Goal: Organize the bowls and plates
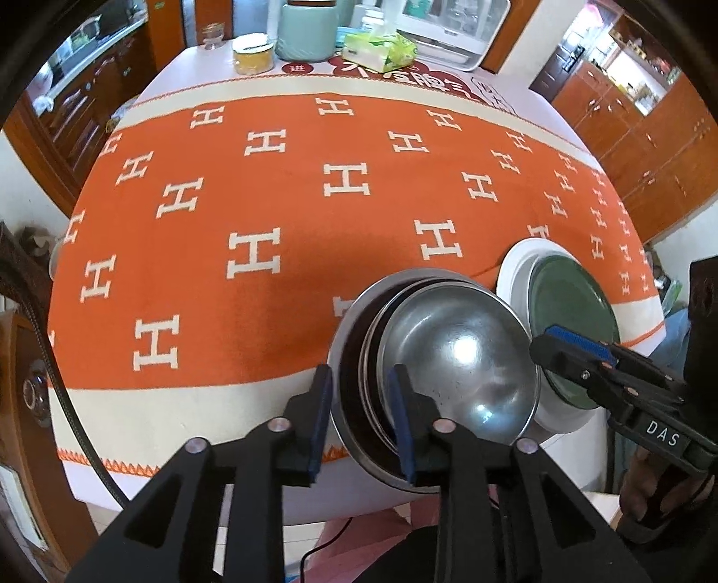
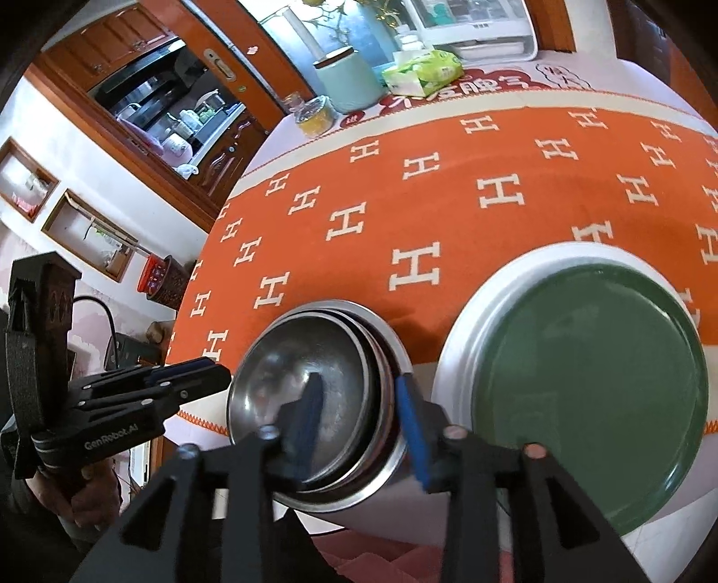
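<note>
1. A stack of nested steel bowls (image 1: 453, 372) sat near the front edge of a table covered by an orange cloth (image 1: 278, 215) patterned with white H shapes.
2. The top bowl (image 2: 309, 394) lay tilted inside the ones beneath it, so its rim rode off-centre against theirs.
3. Just beside the stack stood a white plate (image 2: 466, 323) with a dark green plate (image 2: 588, 385) resting on top of it.
4. The left gripper (image 1: 359, 417) straddled the near rim of the bowl stack, one blue-padded finger outside the wall and the other inside the bowls.
5. Its jaws stood partly open; the pads looked apart from the metal, with the rim between them rather than clamped.
6. The right gripper (image 2: 363, 426) straddled the opposite side of the stack, one finger inside the top bowl and the other outside, in the gap next to the white plate.
7. Its jaws were also partly open and gripped nothing, though the inner finger was blurred.
8. A hand (image 2: 85, 506) could be seen under the left gripper's handle in the right wrist view.
9. At the far end of the table stood a pale green canister (image 1: 307, 31), a pack of tissues (image 1: 379, 49), a glass jar with yellow contents (image 1: 253, 56) and a white appliance (image 1: 453, 24).
</note>
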Demonstrator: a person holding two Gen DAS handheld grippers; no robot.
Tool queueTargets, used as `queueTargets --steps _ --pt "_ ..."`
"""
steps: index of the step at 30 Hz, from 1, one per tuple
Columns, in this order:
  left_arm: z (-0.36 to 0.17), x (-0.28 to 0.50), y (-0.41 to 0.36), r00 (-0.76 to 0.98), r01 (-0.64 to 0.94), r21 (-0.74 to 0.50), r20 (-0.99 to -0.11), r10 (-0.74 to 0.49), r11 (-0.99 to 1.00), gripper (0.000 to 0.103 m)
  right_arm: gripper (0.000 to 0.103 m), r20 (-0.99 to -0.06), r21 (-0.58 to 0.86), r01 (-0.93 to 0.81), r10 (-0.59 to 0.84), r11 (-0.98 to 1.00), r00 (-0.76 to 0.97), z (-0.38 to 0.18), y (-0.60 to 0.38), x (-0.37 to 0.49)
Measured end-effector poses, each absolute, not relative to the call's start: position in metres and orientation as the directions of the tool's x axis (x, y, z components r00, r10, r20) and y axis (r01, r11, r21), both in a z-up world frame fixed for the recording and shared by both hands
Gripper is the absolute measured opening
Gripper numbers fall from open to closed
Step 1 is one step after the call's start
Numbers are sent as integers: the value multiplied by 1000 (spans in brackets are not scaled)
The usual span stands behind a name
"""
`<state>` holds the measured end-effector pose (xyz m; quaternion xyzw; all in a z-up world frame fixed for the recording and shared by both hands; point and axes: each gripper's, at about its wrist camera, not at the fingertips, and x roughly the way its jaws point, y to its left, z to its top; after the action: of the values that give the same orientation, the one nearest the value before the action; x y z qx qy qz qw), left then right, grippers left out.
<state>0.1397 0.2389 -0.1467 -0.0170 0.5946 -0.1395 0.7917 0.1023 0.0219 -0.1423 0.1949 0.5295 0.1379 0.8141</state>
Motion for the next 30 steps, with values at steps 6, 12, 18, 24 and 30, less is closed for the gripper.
queueTargets --steps 6,12,18,24,30 --pt "-158 142 249 234 161 -240 -933 -274 957 33 38 -822 479 25 439 877 362 -154 18 101" --pt "-174 145 254 195 121 -304 -926 -323 945 41 44 -831 492 62 447 868 332 -163 13 100" --pt "-188 146 252 147 101 -352 -920 -363 931 43 45 -816 536 72 494 841 301 -173 13 103" --pt "-200 147 251 112 79 -392 -910 -399 917 44 45 -795 584 89 546 807 265 -187 16 108" --pt "-214 149 249 84 42 -439 -894 -441 898 44 45 -775 618 104 581 780 249 -198 16 112"
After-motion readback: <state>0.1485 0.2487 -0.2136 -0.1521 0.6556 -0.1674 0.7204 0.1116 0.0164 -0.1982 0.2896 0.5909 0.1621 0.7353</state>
